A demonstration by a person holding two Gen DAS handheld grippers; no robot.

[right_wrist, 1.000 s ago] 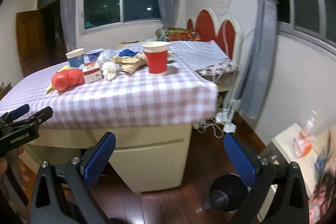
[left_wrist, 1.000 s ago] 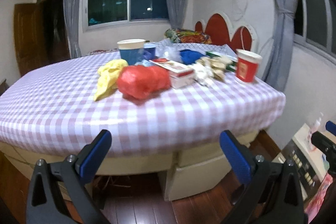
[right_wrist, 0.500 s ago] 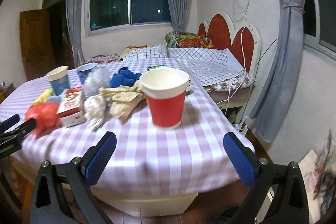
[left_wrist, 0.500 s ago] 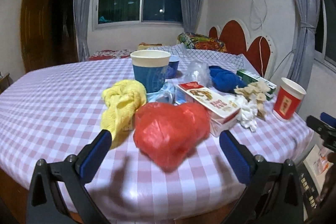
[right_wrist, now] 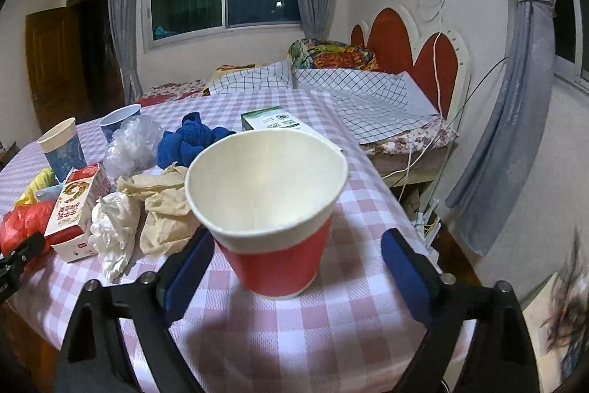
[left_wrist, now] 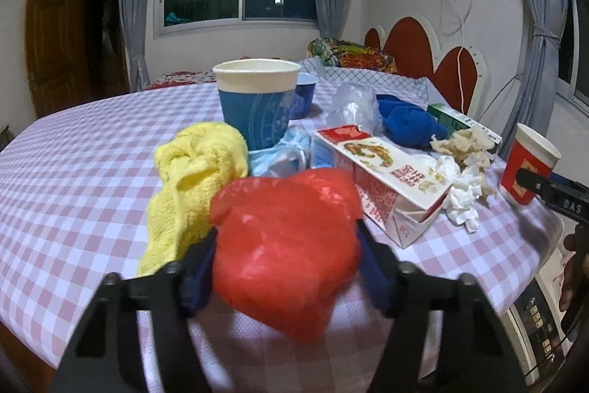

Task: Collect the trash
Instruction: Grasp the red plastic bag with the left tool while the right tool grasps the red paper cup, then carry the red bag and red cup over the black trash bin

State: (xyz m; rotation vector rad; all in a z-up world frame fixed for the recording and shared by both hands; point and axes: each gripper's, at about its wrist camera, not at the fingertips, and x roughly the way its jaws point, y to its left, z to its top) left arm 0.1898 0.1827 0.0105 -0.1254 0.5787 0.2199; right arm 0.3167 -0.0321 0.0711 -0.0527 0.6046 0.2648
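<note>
Barely started tbh. Your left tongs [left_wrist: 285,264] are pinched around the red plastic bag [left_wrist: 287,245] at the near edge of the counter [left_wrist: 73,179]. Right tongs [right_wrist: 294,267] are spread wide around the red paper cup [right_wrist: 272,209], not gripping. Milk carton [left_wrist: 383,179], tissues [left_wrist: 460,197] and blue cup [left_wrist: 256,105] are all left to collect.

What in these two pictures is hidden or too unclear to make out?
- Left wrist view: the red plastic bag covers the left gripper's fingertips, so contact is unclear.
- Left wrist view: the blue paper cup hides most of the blue bowl.
- Right wrist view: the red paper cup's bottom is hidden by its own wall.
- Right wrist view: the floor items at the right edge are motion-blurred.
</note>
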